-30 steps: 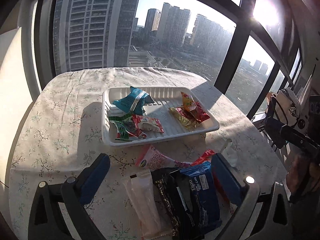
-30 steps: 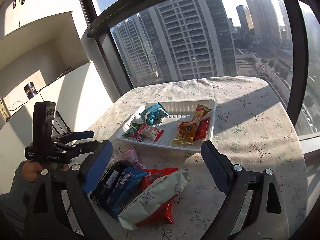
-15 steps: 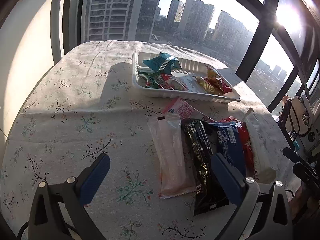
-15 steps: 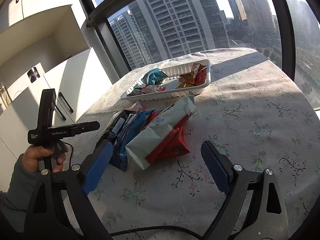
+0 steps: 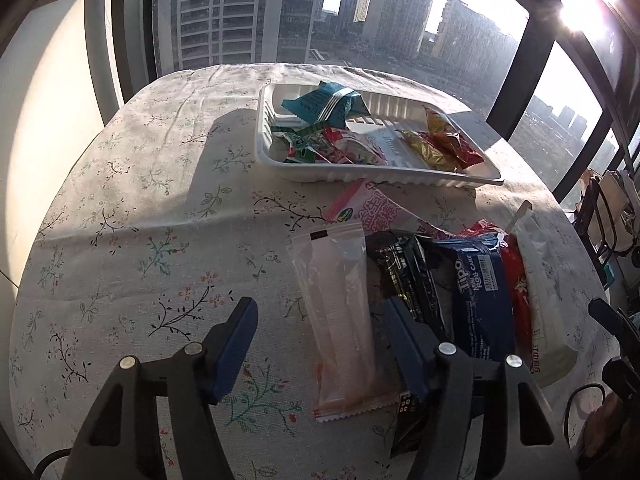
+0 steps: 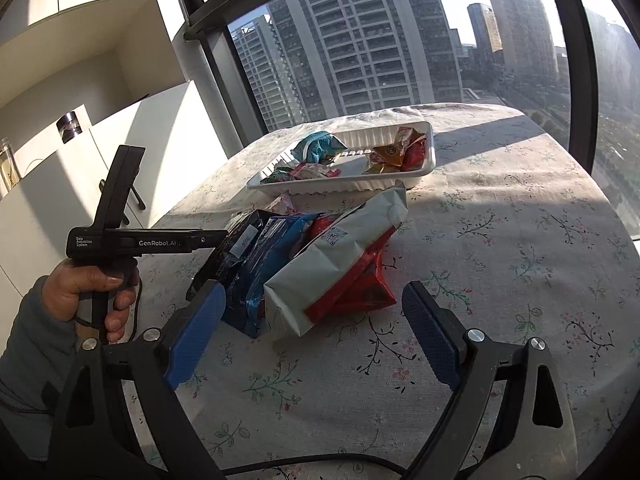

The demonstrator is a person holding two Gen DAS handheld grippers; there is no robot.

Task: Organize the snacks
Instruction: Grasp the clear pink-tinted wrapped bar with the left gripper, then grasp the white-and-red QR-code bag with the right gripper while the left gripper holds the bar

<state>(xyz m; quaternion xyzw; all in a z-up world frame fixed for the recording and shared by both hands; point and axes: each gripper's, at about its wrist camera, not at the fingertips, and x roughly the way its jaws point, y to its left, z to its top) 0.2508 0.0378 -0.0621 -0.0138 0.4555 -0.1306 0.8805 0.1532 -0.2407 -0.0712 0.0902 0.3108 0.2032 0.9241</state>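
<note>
Snacks on the cloth: a loose pile lies directly ahead of both my grippers, short of the white tray. I count a clear pink-tinted wrapper, a black pack, a blue Tipo pack, a red pack and a pale grey-green bag resting on top of the red one.
Snacks in the tray: a teal bag at the far left corner, small red-and-green packets at the near left, gold and red packets at the right. The middle of the floor is bare.
Left gripper: jaws parted about halfway, nothing between them. The clear wrapper runs up the gap; the right finger lies over the near end of the black pack. Whether it touches, I cannot tell.
Right gripper: jaws spread wide, holding nothing. The grey-green bag's near end sits just beyond the fingertips, the blue pack just past the left finger.
Table: floral cloth, sunlit, with the tray at the far side of the pile.
Step in hand: by my reading, selecting the next item; the sort is partly done, with several large packs outstanding.
Next move calls for: the left gripper to centre on the clear wrapper, lower and close across its width, then carry it forward to the tray.
Risk: thin film may slip or drag the neighbouring black pack.
</note>
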